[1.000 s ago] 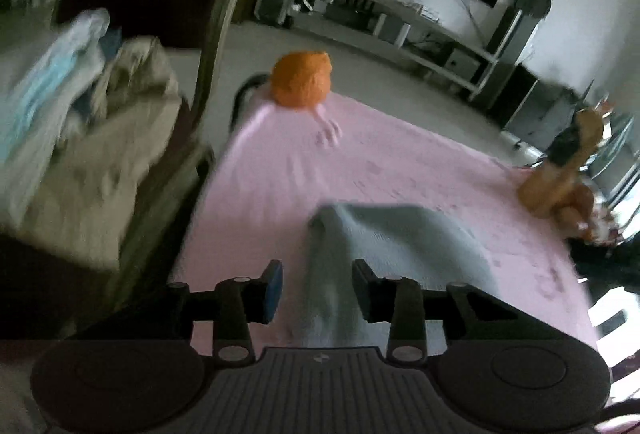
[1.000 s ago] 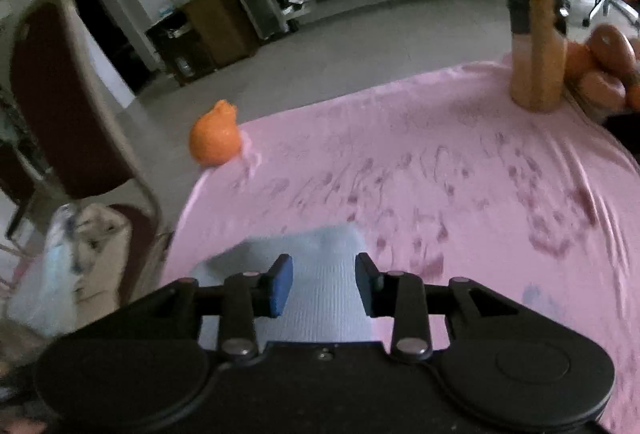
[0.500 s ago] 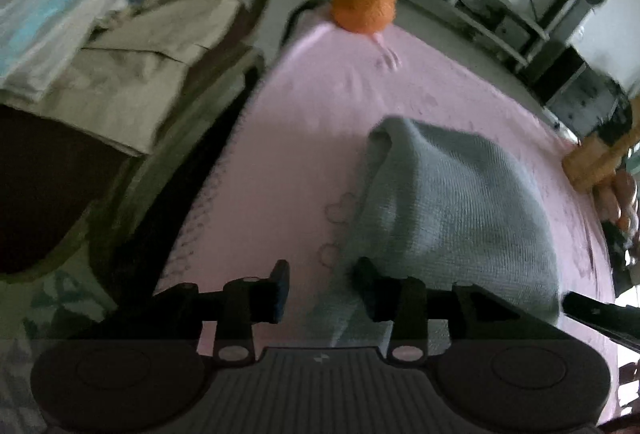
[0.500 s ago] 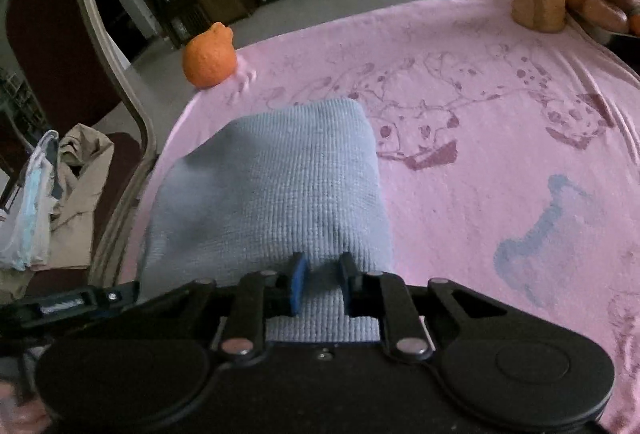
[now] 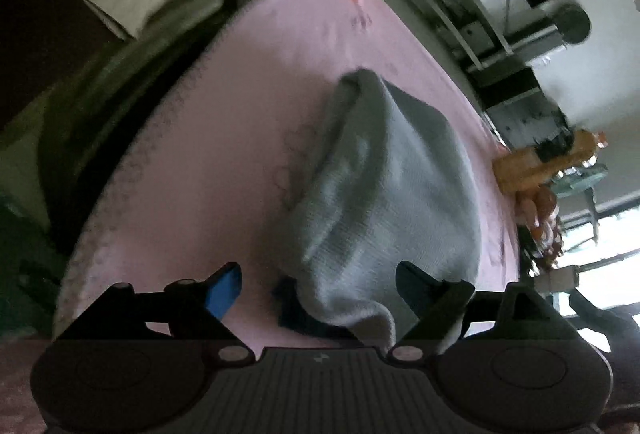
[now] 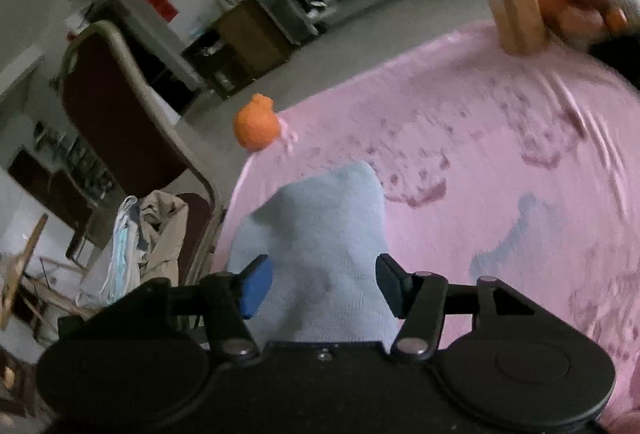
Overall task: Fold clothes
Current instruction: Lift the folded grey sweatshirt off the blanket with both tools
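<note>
As both tilt downward, left tool (image 5: 318, 288) opening, right tool (image 6: 324, 286) opening over grey cloth (image 5: 384, 185)

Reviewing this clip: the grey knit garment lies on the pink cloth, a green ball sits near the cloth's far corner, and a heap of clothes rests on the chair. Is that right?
Not quite. The ball near the far corner is orange, not green; the right wrist view shows it plainly. The rest stands: the grey knit garment lies on the pink cloth, and a heap of clothes rests on the chair.
</note>
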Demonstrator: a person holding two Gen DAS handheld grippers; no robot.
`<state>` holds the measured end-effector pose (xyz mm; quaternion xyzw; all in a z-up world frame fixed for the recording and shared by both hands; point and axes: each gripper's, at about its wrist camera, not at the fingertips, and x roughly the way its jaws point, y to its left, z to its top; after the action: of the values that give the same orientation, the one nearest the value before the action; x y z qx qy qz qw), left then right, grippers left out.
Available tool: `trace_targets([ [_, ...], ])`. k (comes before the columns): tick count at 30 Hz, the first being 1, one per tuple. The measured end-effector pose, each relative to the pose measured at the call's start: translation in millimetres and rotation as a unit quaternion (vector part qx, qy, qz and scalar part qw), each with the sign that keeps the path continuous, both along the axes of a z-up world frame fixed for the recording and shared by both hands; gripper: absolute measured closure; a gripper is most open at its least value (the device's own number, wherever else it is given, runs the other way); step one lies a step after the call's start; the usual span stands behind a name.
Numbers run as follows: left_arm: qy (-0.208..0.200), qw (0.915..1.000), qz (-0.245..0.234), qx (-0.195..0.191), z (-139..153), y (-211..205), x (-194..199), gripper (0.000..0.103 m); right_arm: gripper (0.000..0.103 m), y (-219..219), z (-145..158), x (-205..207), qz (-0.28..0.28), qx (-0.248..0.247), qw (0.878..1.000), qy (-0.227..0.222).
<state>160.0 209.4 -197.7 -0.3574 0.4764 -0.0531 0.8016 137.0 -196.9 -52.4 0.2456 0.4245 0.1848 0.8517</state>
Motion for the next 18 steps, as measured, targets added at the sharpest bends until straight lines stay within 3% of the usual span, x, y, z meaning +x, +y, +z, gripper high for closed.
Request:
trace_targets([
  [10, -0.007, 0.9997, -0.018, -0.014, -21.1, -17.3, 28.5, 0.019, 0.043, -5.7, -60.4, 25.6, -0.009, 0.031, 0.997, 0.073],
  [18, -0.016, 0.9974, 0.017, -0.068, -24.5, -11.1, 29.1, 0.019, 0.038, -7.7, -109.1, 56.8, -0.007, 0.097, 0.986, 0.136],
])
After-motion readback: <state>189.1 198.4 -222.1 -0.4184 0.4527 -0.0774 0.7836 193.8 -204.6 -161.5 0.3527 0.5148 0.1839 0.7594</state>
